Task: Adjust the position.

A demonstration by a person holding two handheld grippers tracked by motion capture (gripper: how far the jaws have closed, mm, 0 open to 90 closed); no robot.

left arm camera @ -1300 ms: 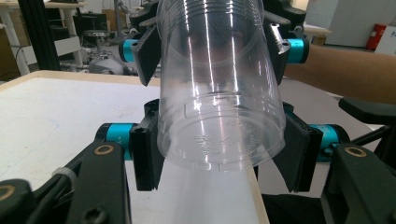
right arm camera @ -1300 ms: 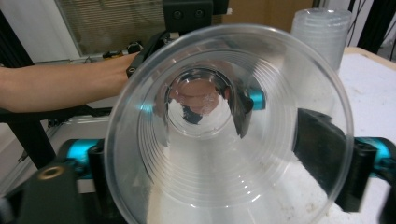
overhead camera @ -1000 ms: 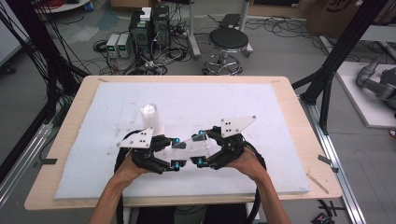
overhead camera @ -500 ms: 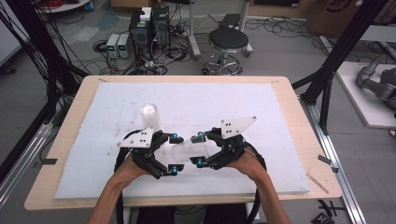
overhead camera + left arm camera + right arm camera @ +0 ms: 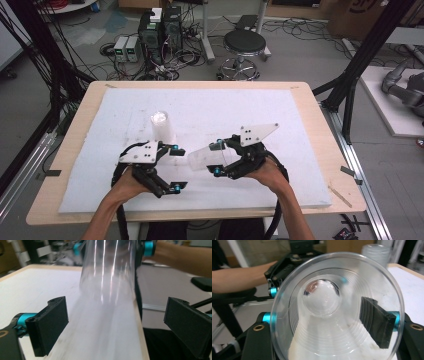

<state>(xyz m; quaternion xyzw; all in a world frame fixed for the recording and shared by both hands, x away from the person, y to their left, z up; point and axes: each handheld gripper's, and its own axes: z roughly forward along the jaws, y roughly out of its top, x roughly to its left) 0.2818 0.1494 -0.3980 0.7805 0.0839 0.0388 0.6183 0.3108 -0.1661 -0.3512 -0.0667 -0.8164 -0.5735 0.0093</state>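
A clear plastic cup lies on its side above the white mat, base pointing left. My right gripper is shut on it near the rim, and its jaws have just eased open a little with the cup still between them. In the right gripper view the cup's mouth faces the camera and one black pad shows through the wall. My left gripper is open just left of the cup's base; its jaws have just been opening, with nothing between them. In the left gripper view the cup hangs ahead of the wide-spread jaws.
A stack of clear cups stands upside down on the white mat behind the left gripper, also visible as the stack in the right gripper view. The wooden table edge frames the mat.
The left gripper's jaws have spread wide and it has drawn back slightly leftward from the cup. The cup stays in the right gripper, which has kept still.
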